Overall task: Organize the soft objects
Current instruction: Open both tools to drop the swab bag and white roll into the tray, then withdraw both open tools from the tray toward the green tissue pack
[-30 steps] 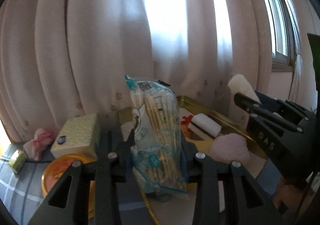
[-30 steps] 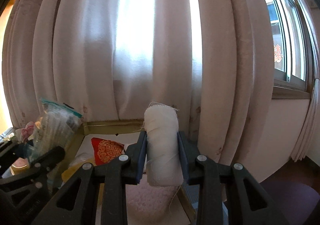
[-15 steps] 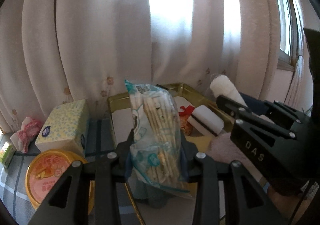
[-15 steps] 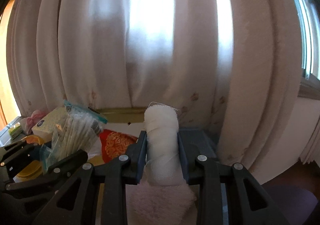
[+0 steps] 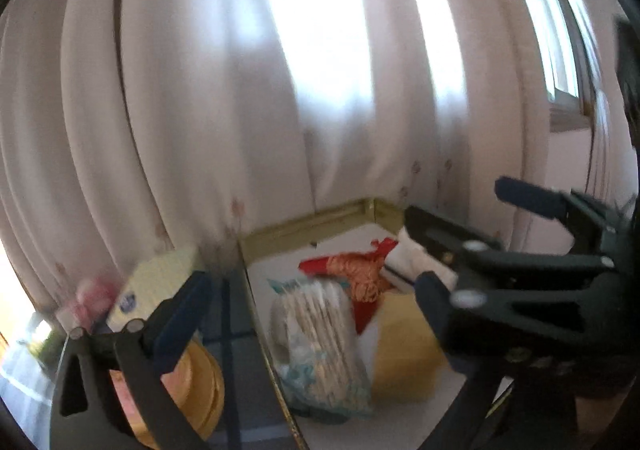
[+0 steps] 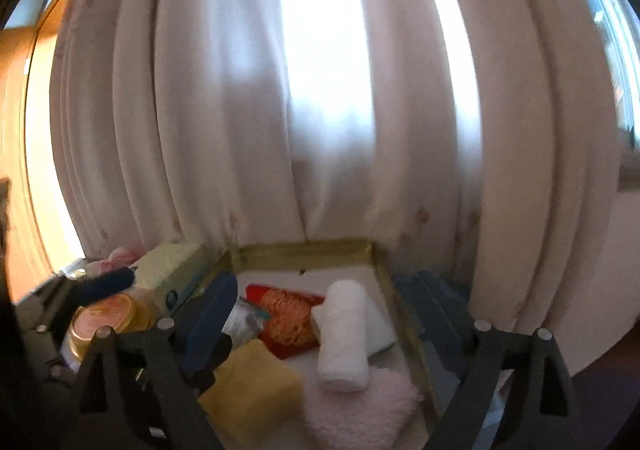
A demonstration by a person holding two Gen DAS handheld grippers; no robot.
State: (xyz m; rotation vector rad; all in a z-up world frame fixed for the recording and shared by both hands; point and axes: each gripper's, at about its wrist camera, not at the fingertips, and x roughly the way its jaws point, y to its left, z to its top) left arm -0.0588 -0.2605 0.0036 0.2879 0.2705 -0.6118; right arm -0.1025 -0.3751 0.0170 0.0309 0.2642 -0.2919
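Observation:
A gold-rimmed tray [image 6: 384, 274] holds soft things. A white gauze roll [image 6: 344, 334] lies free in it, on a pink fluffy cloth [image 6: 360, 410] and beside a red and gold pouch [image 6: 288, 318] and a yellow sponge [image 6: 252, 394]. My right gripper [image 6: 328, 314] is open above the roll, not touching it. A clear bag of cotton swabs [image 5: 320, 342] lies at the tray's left edge [image 5: 256, 314], in front of the pouch [image 5: 356, 270] and sponge [image 5: 404, 354]. My left gripper [image 5: 312, 282] is open and empty above the bag.
Left of the tray stand a yellow tissue box [image 5: 160, 282], an orange round tin [image 5: 200, 378] and a pink soft item [image 5: 92, 294]. They also show in the right wrist view, box [image 6: 172, 270] and tin [image 6: 108, 314]. White curtains [image 6: 320, 110] hang close behind. The right gripper body [image 5: 520, 290] crosses the left view.
Both grippers opened wide. The cotton swab bag dropped from the left gripper to the tray's left edge. The gauze roll dropped from the right gripper into the tray.

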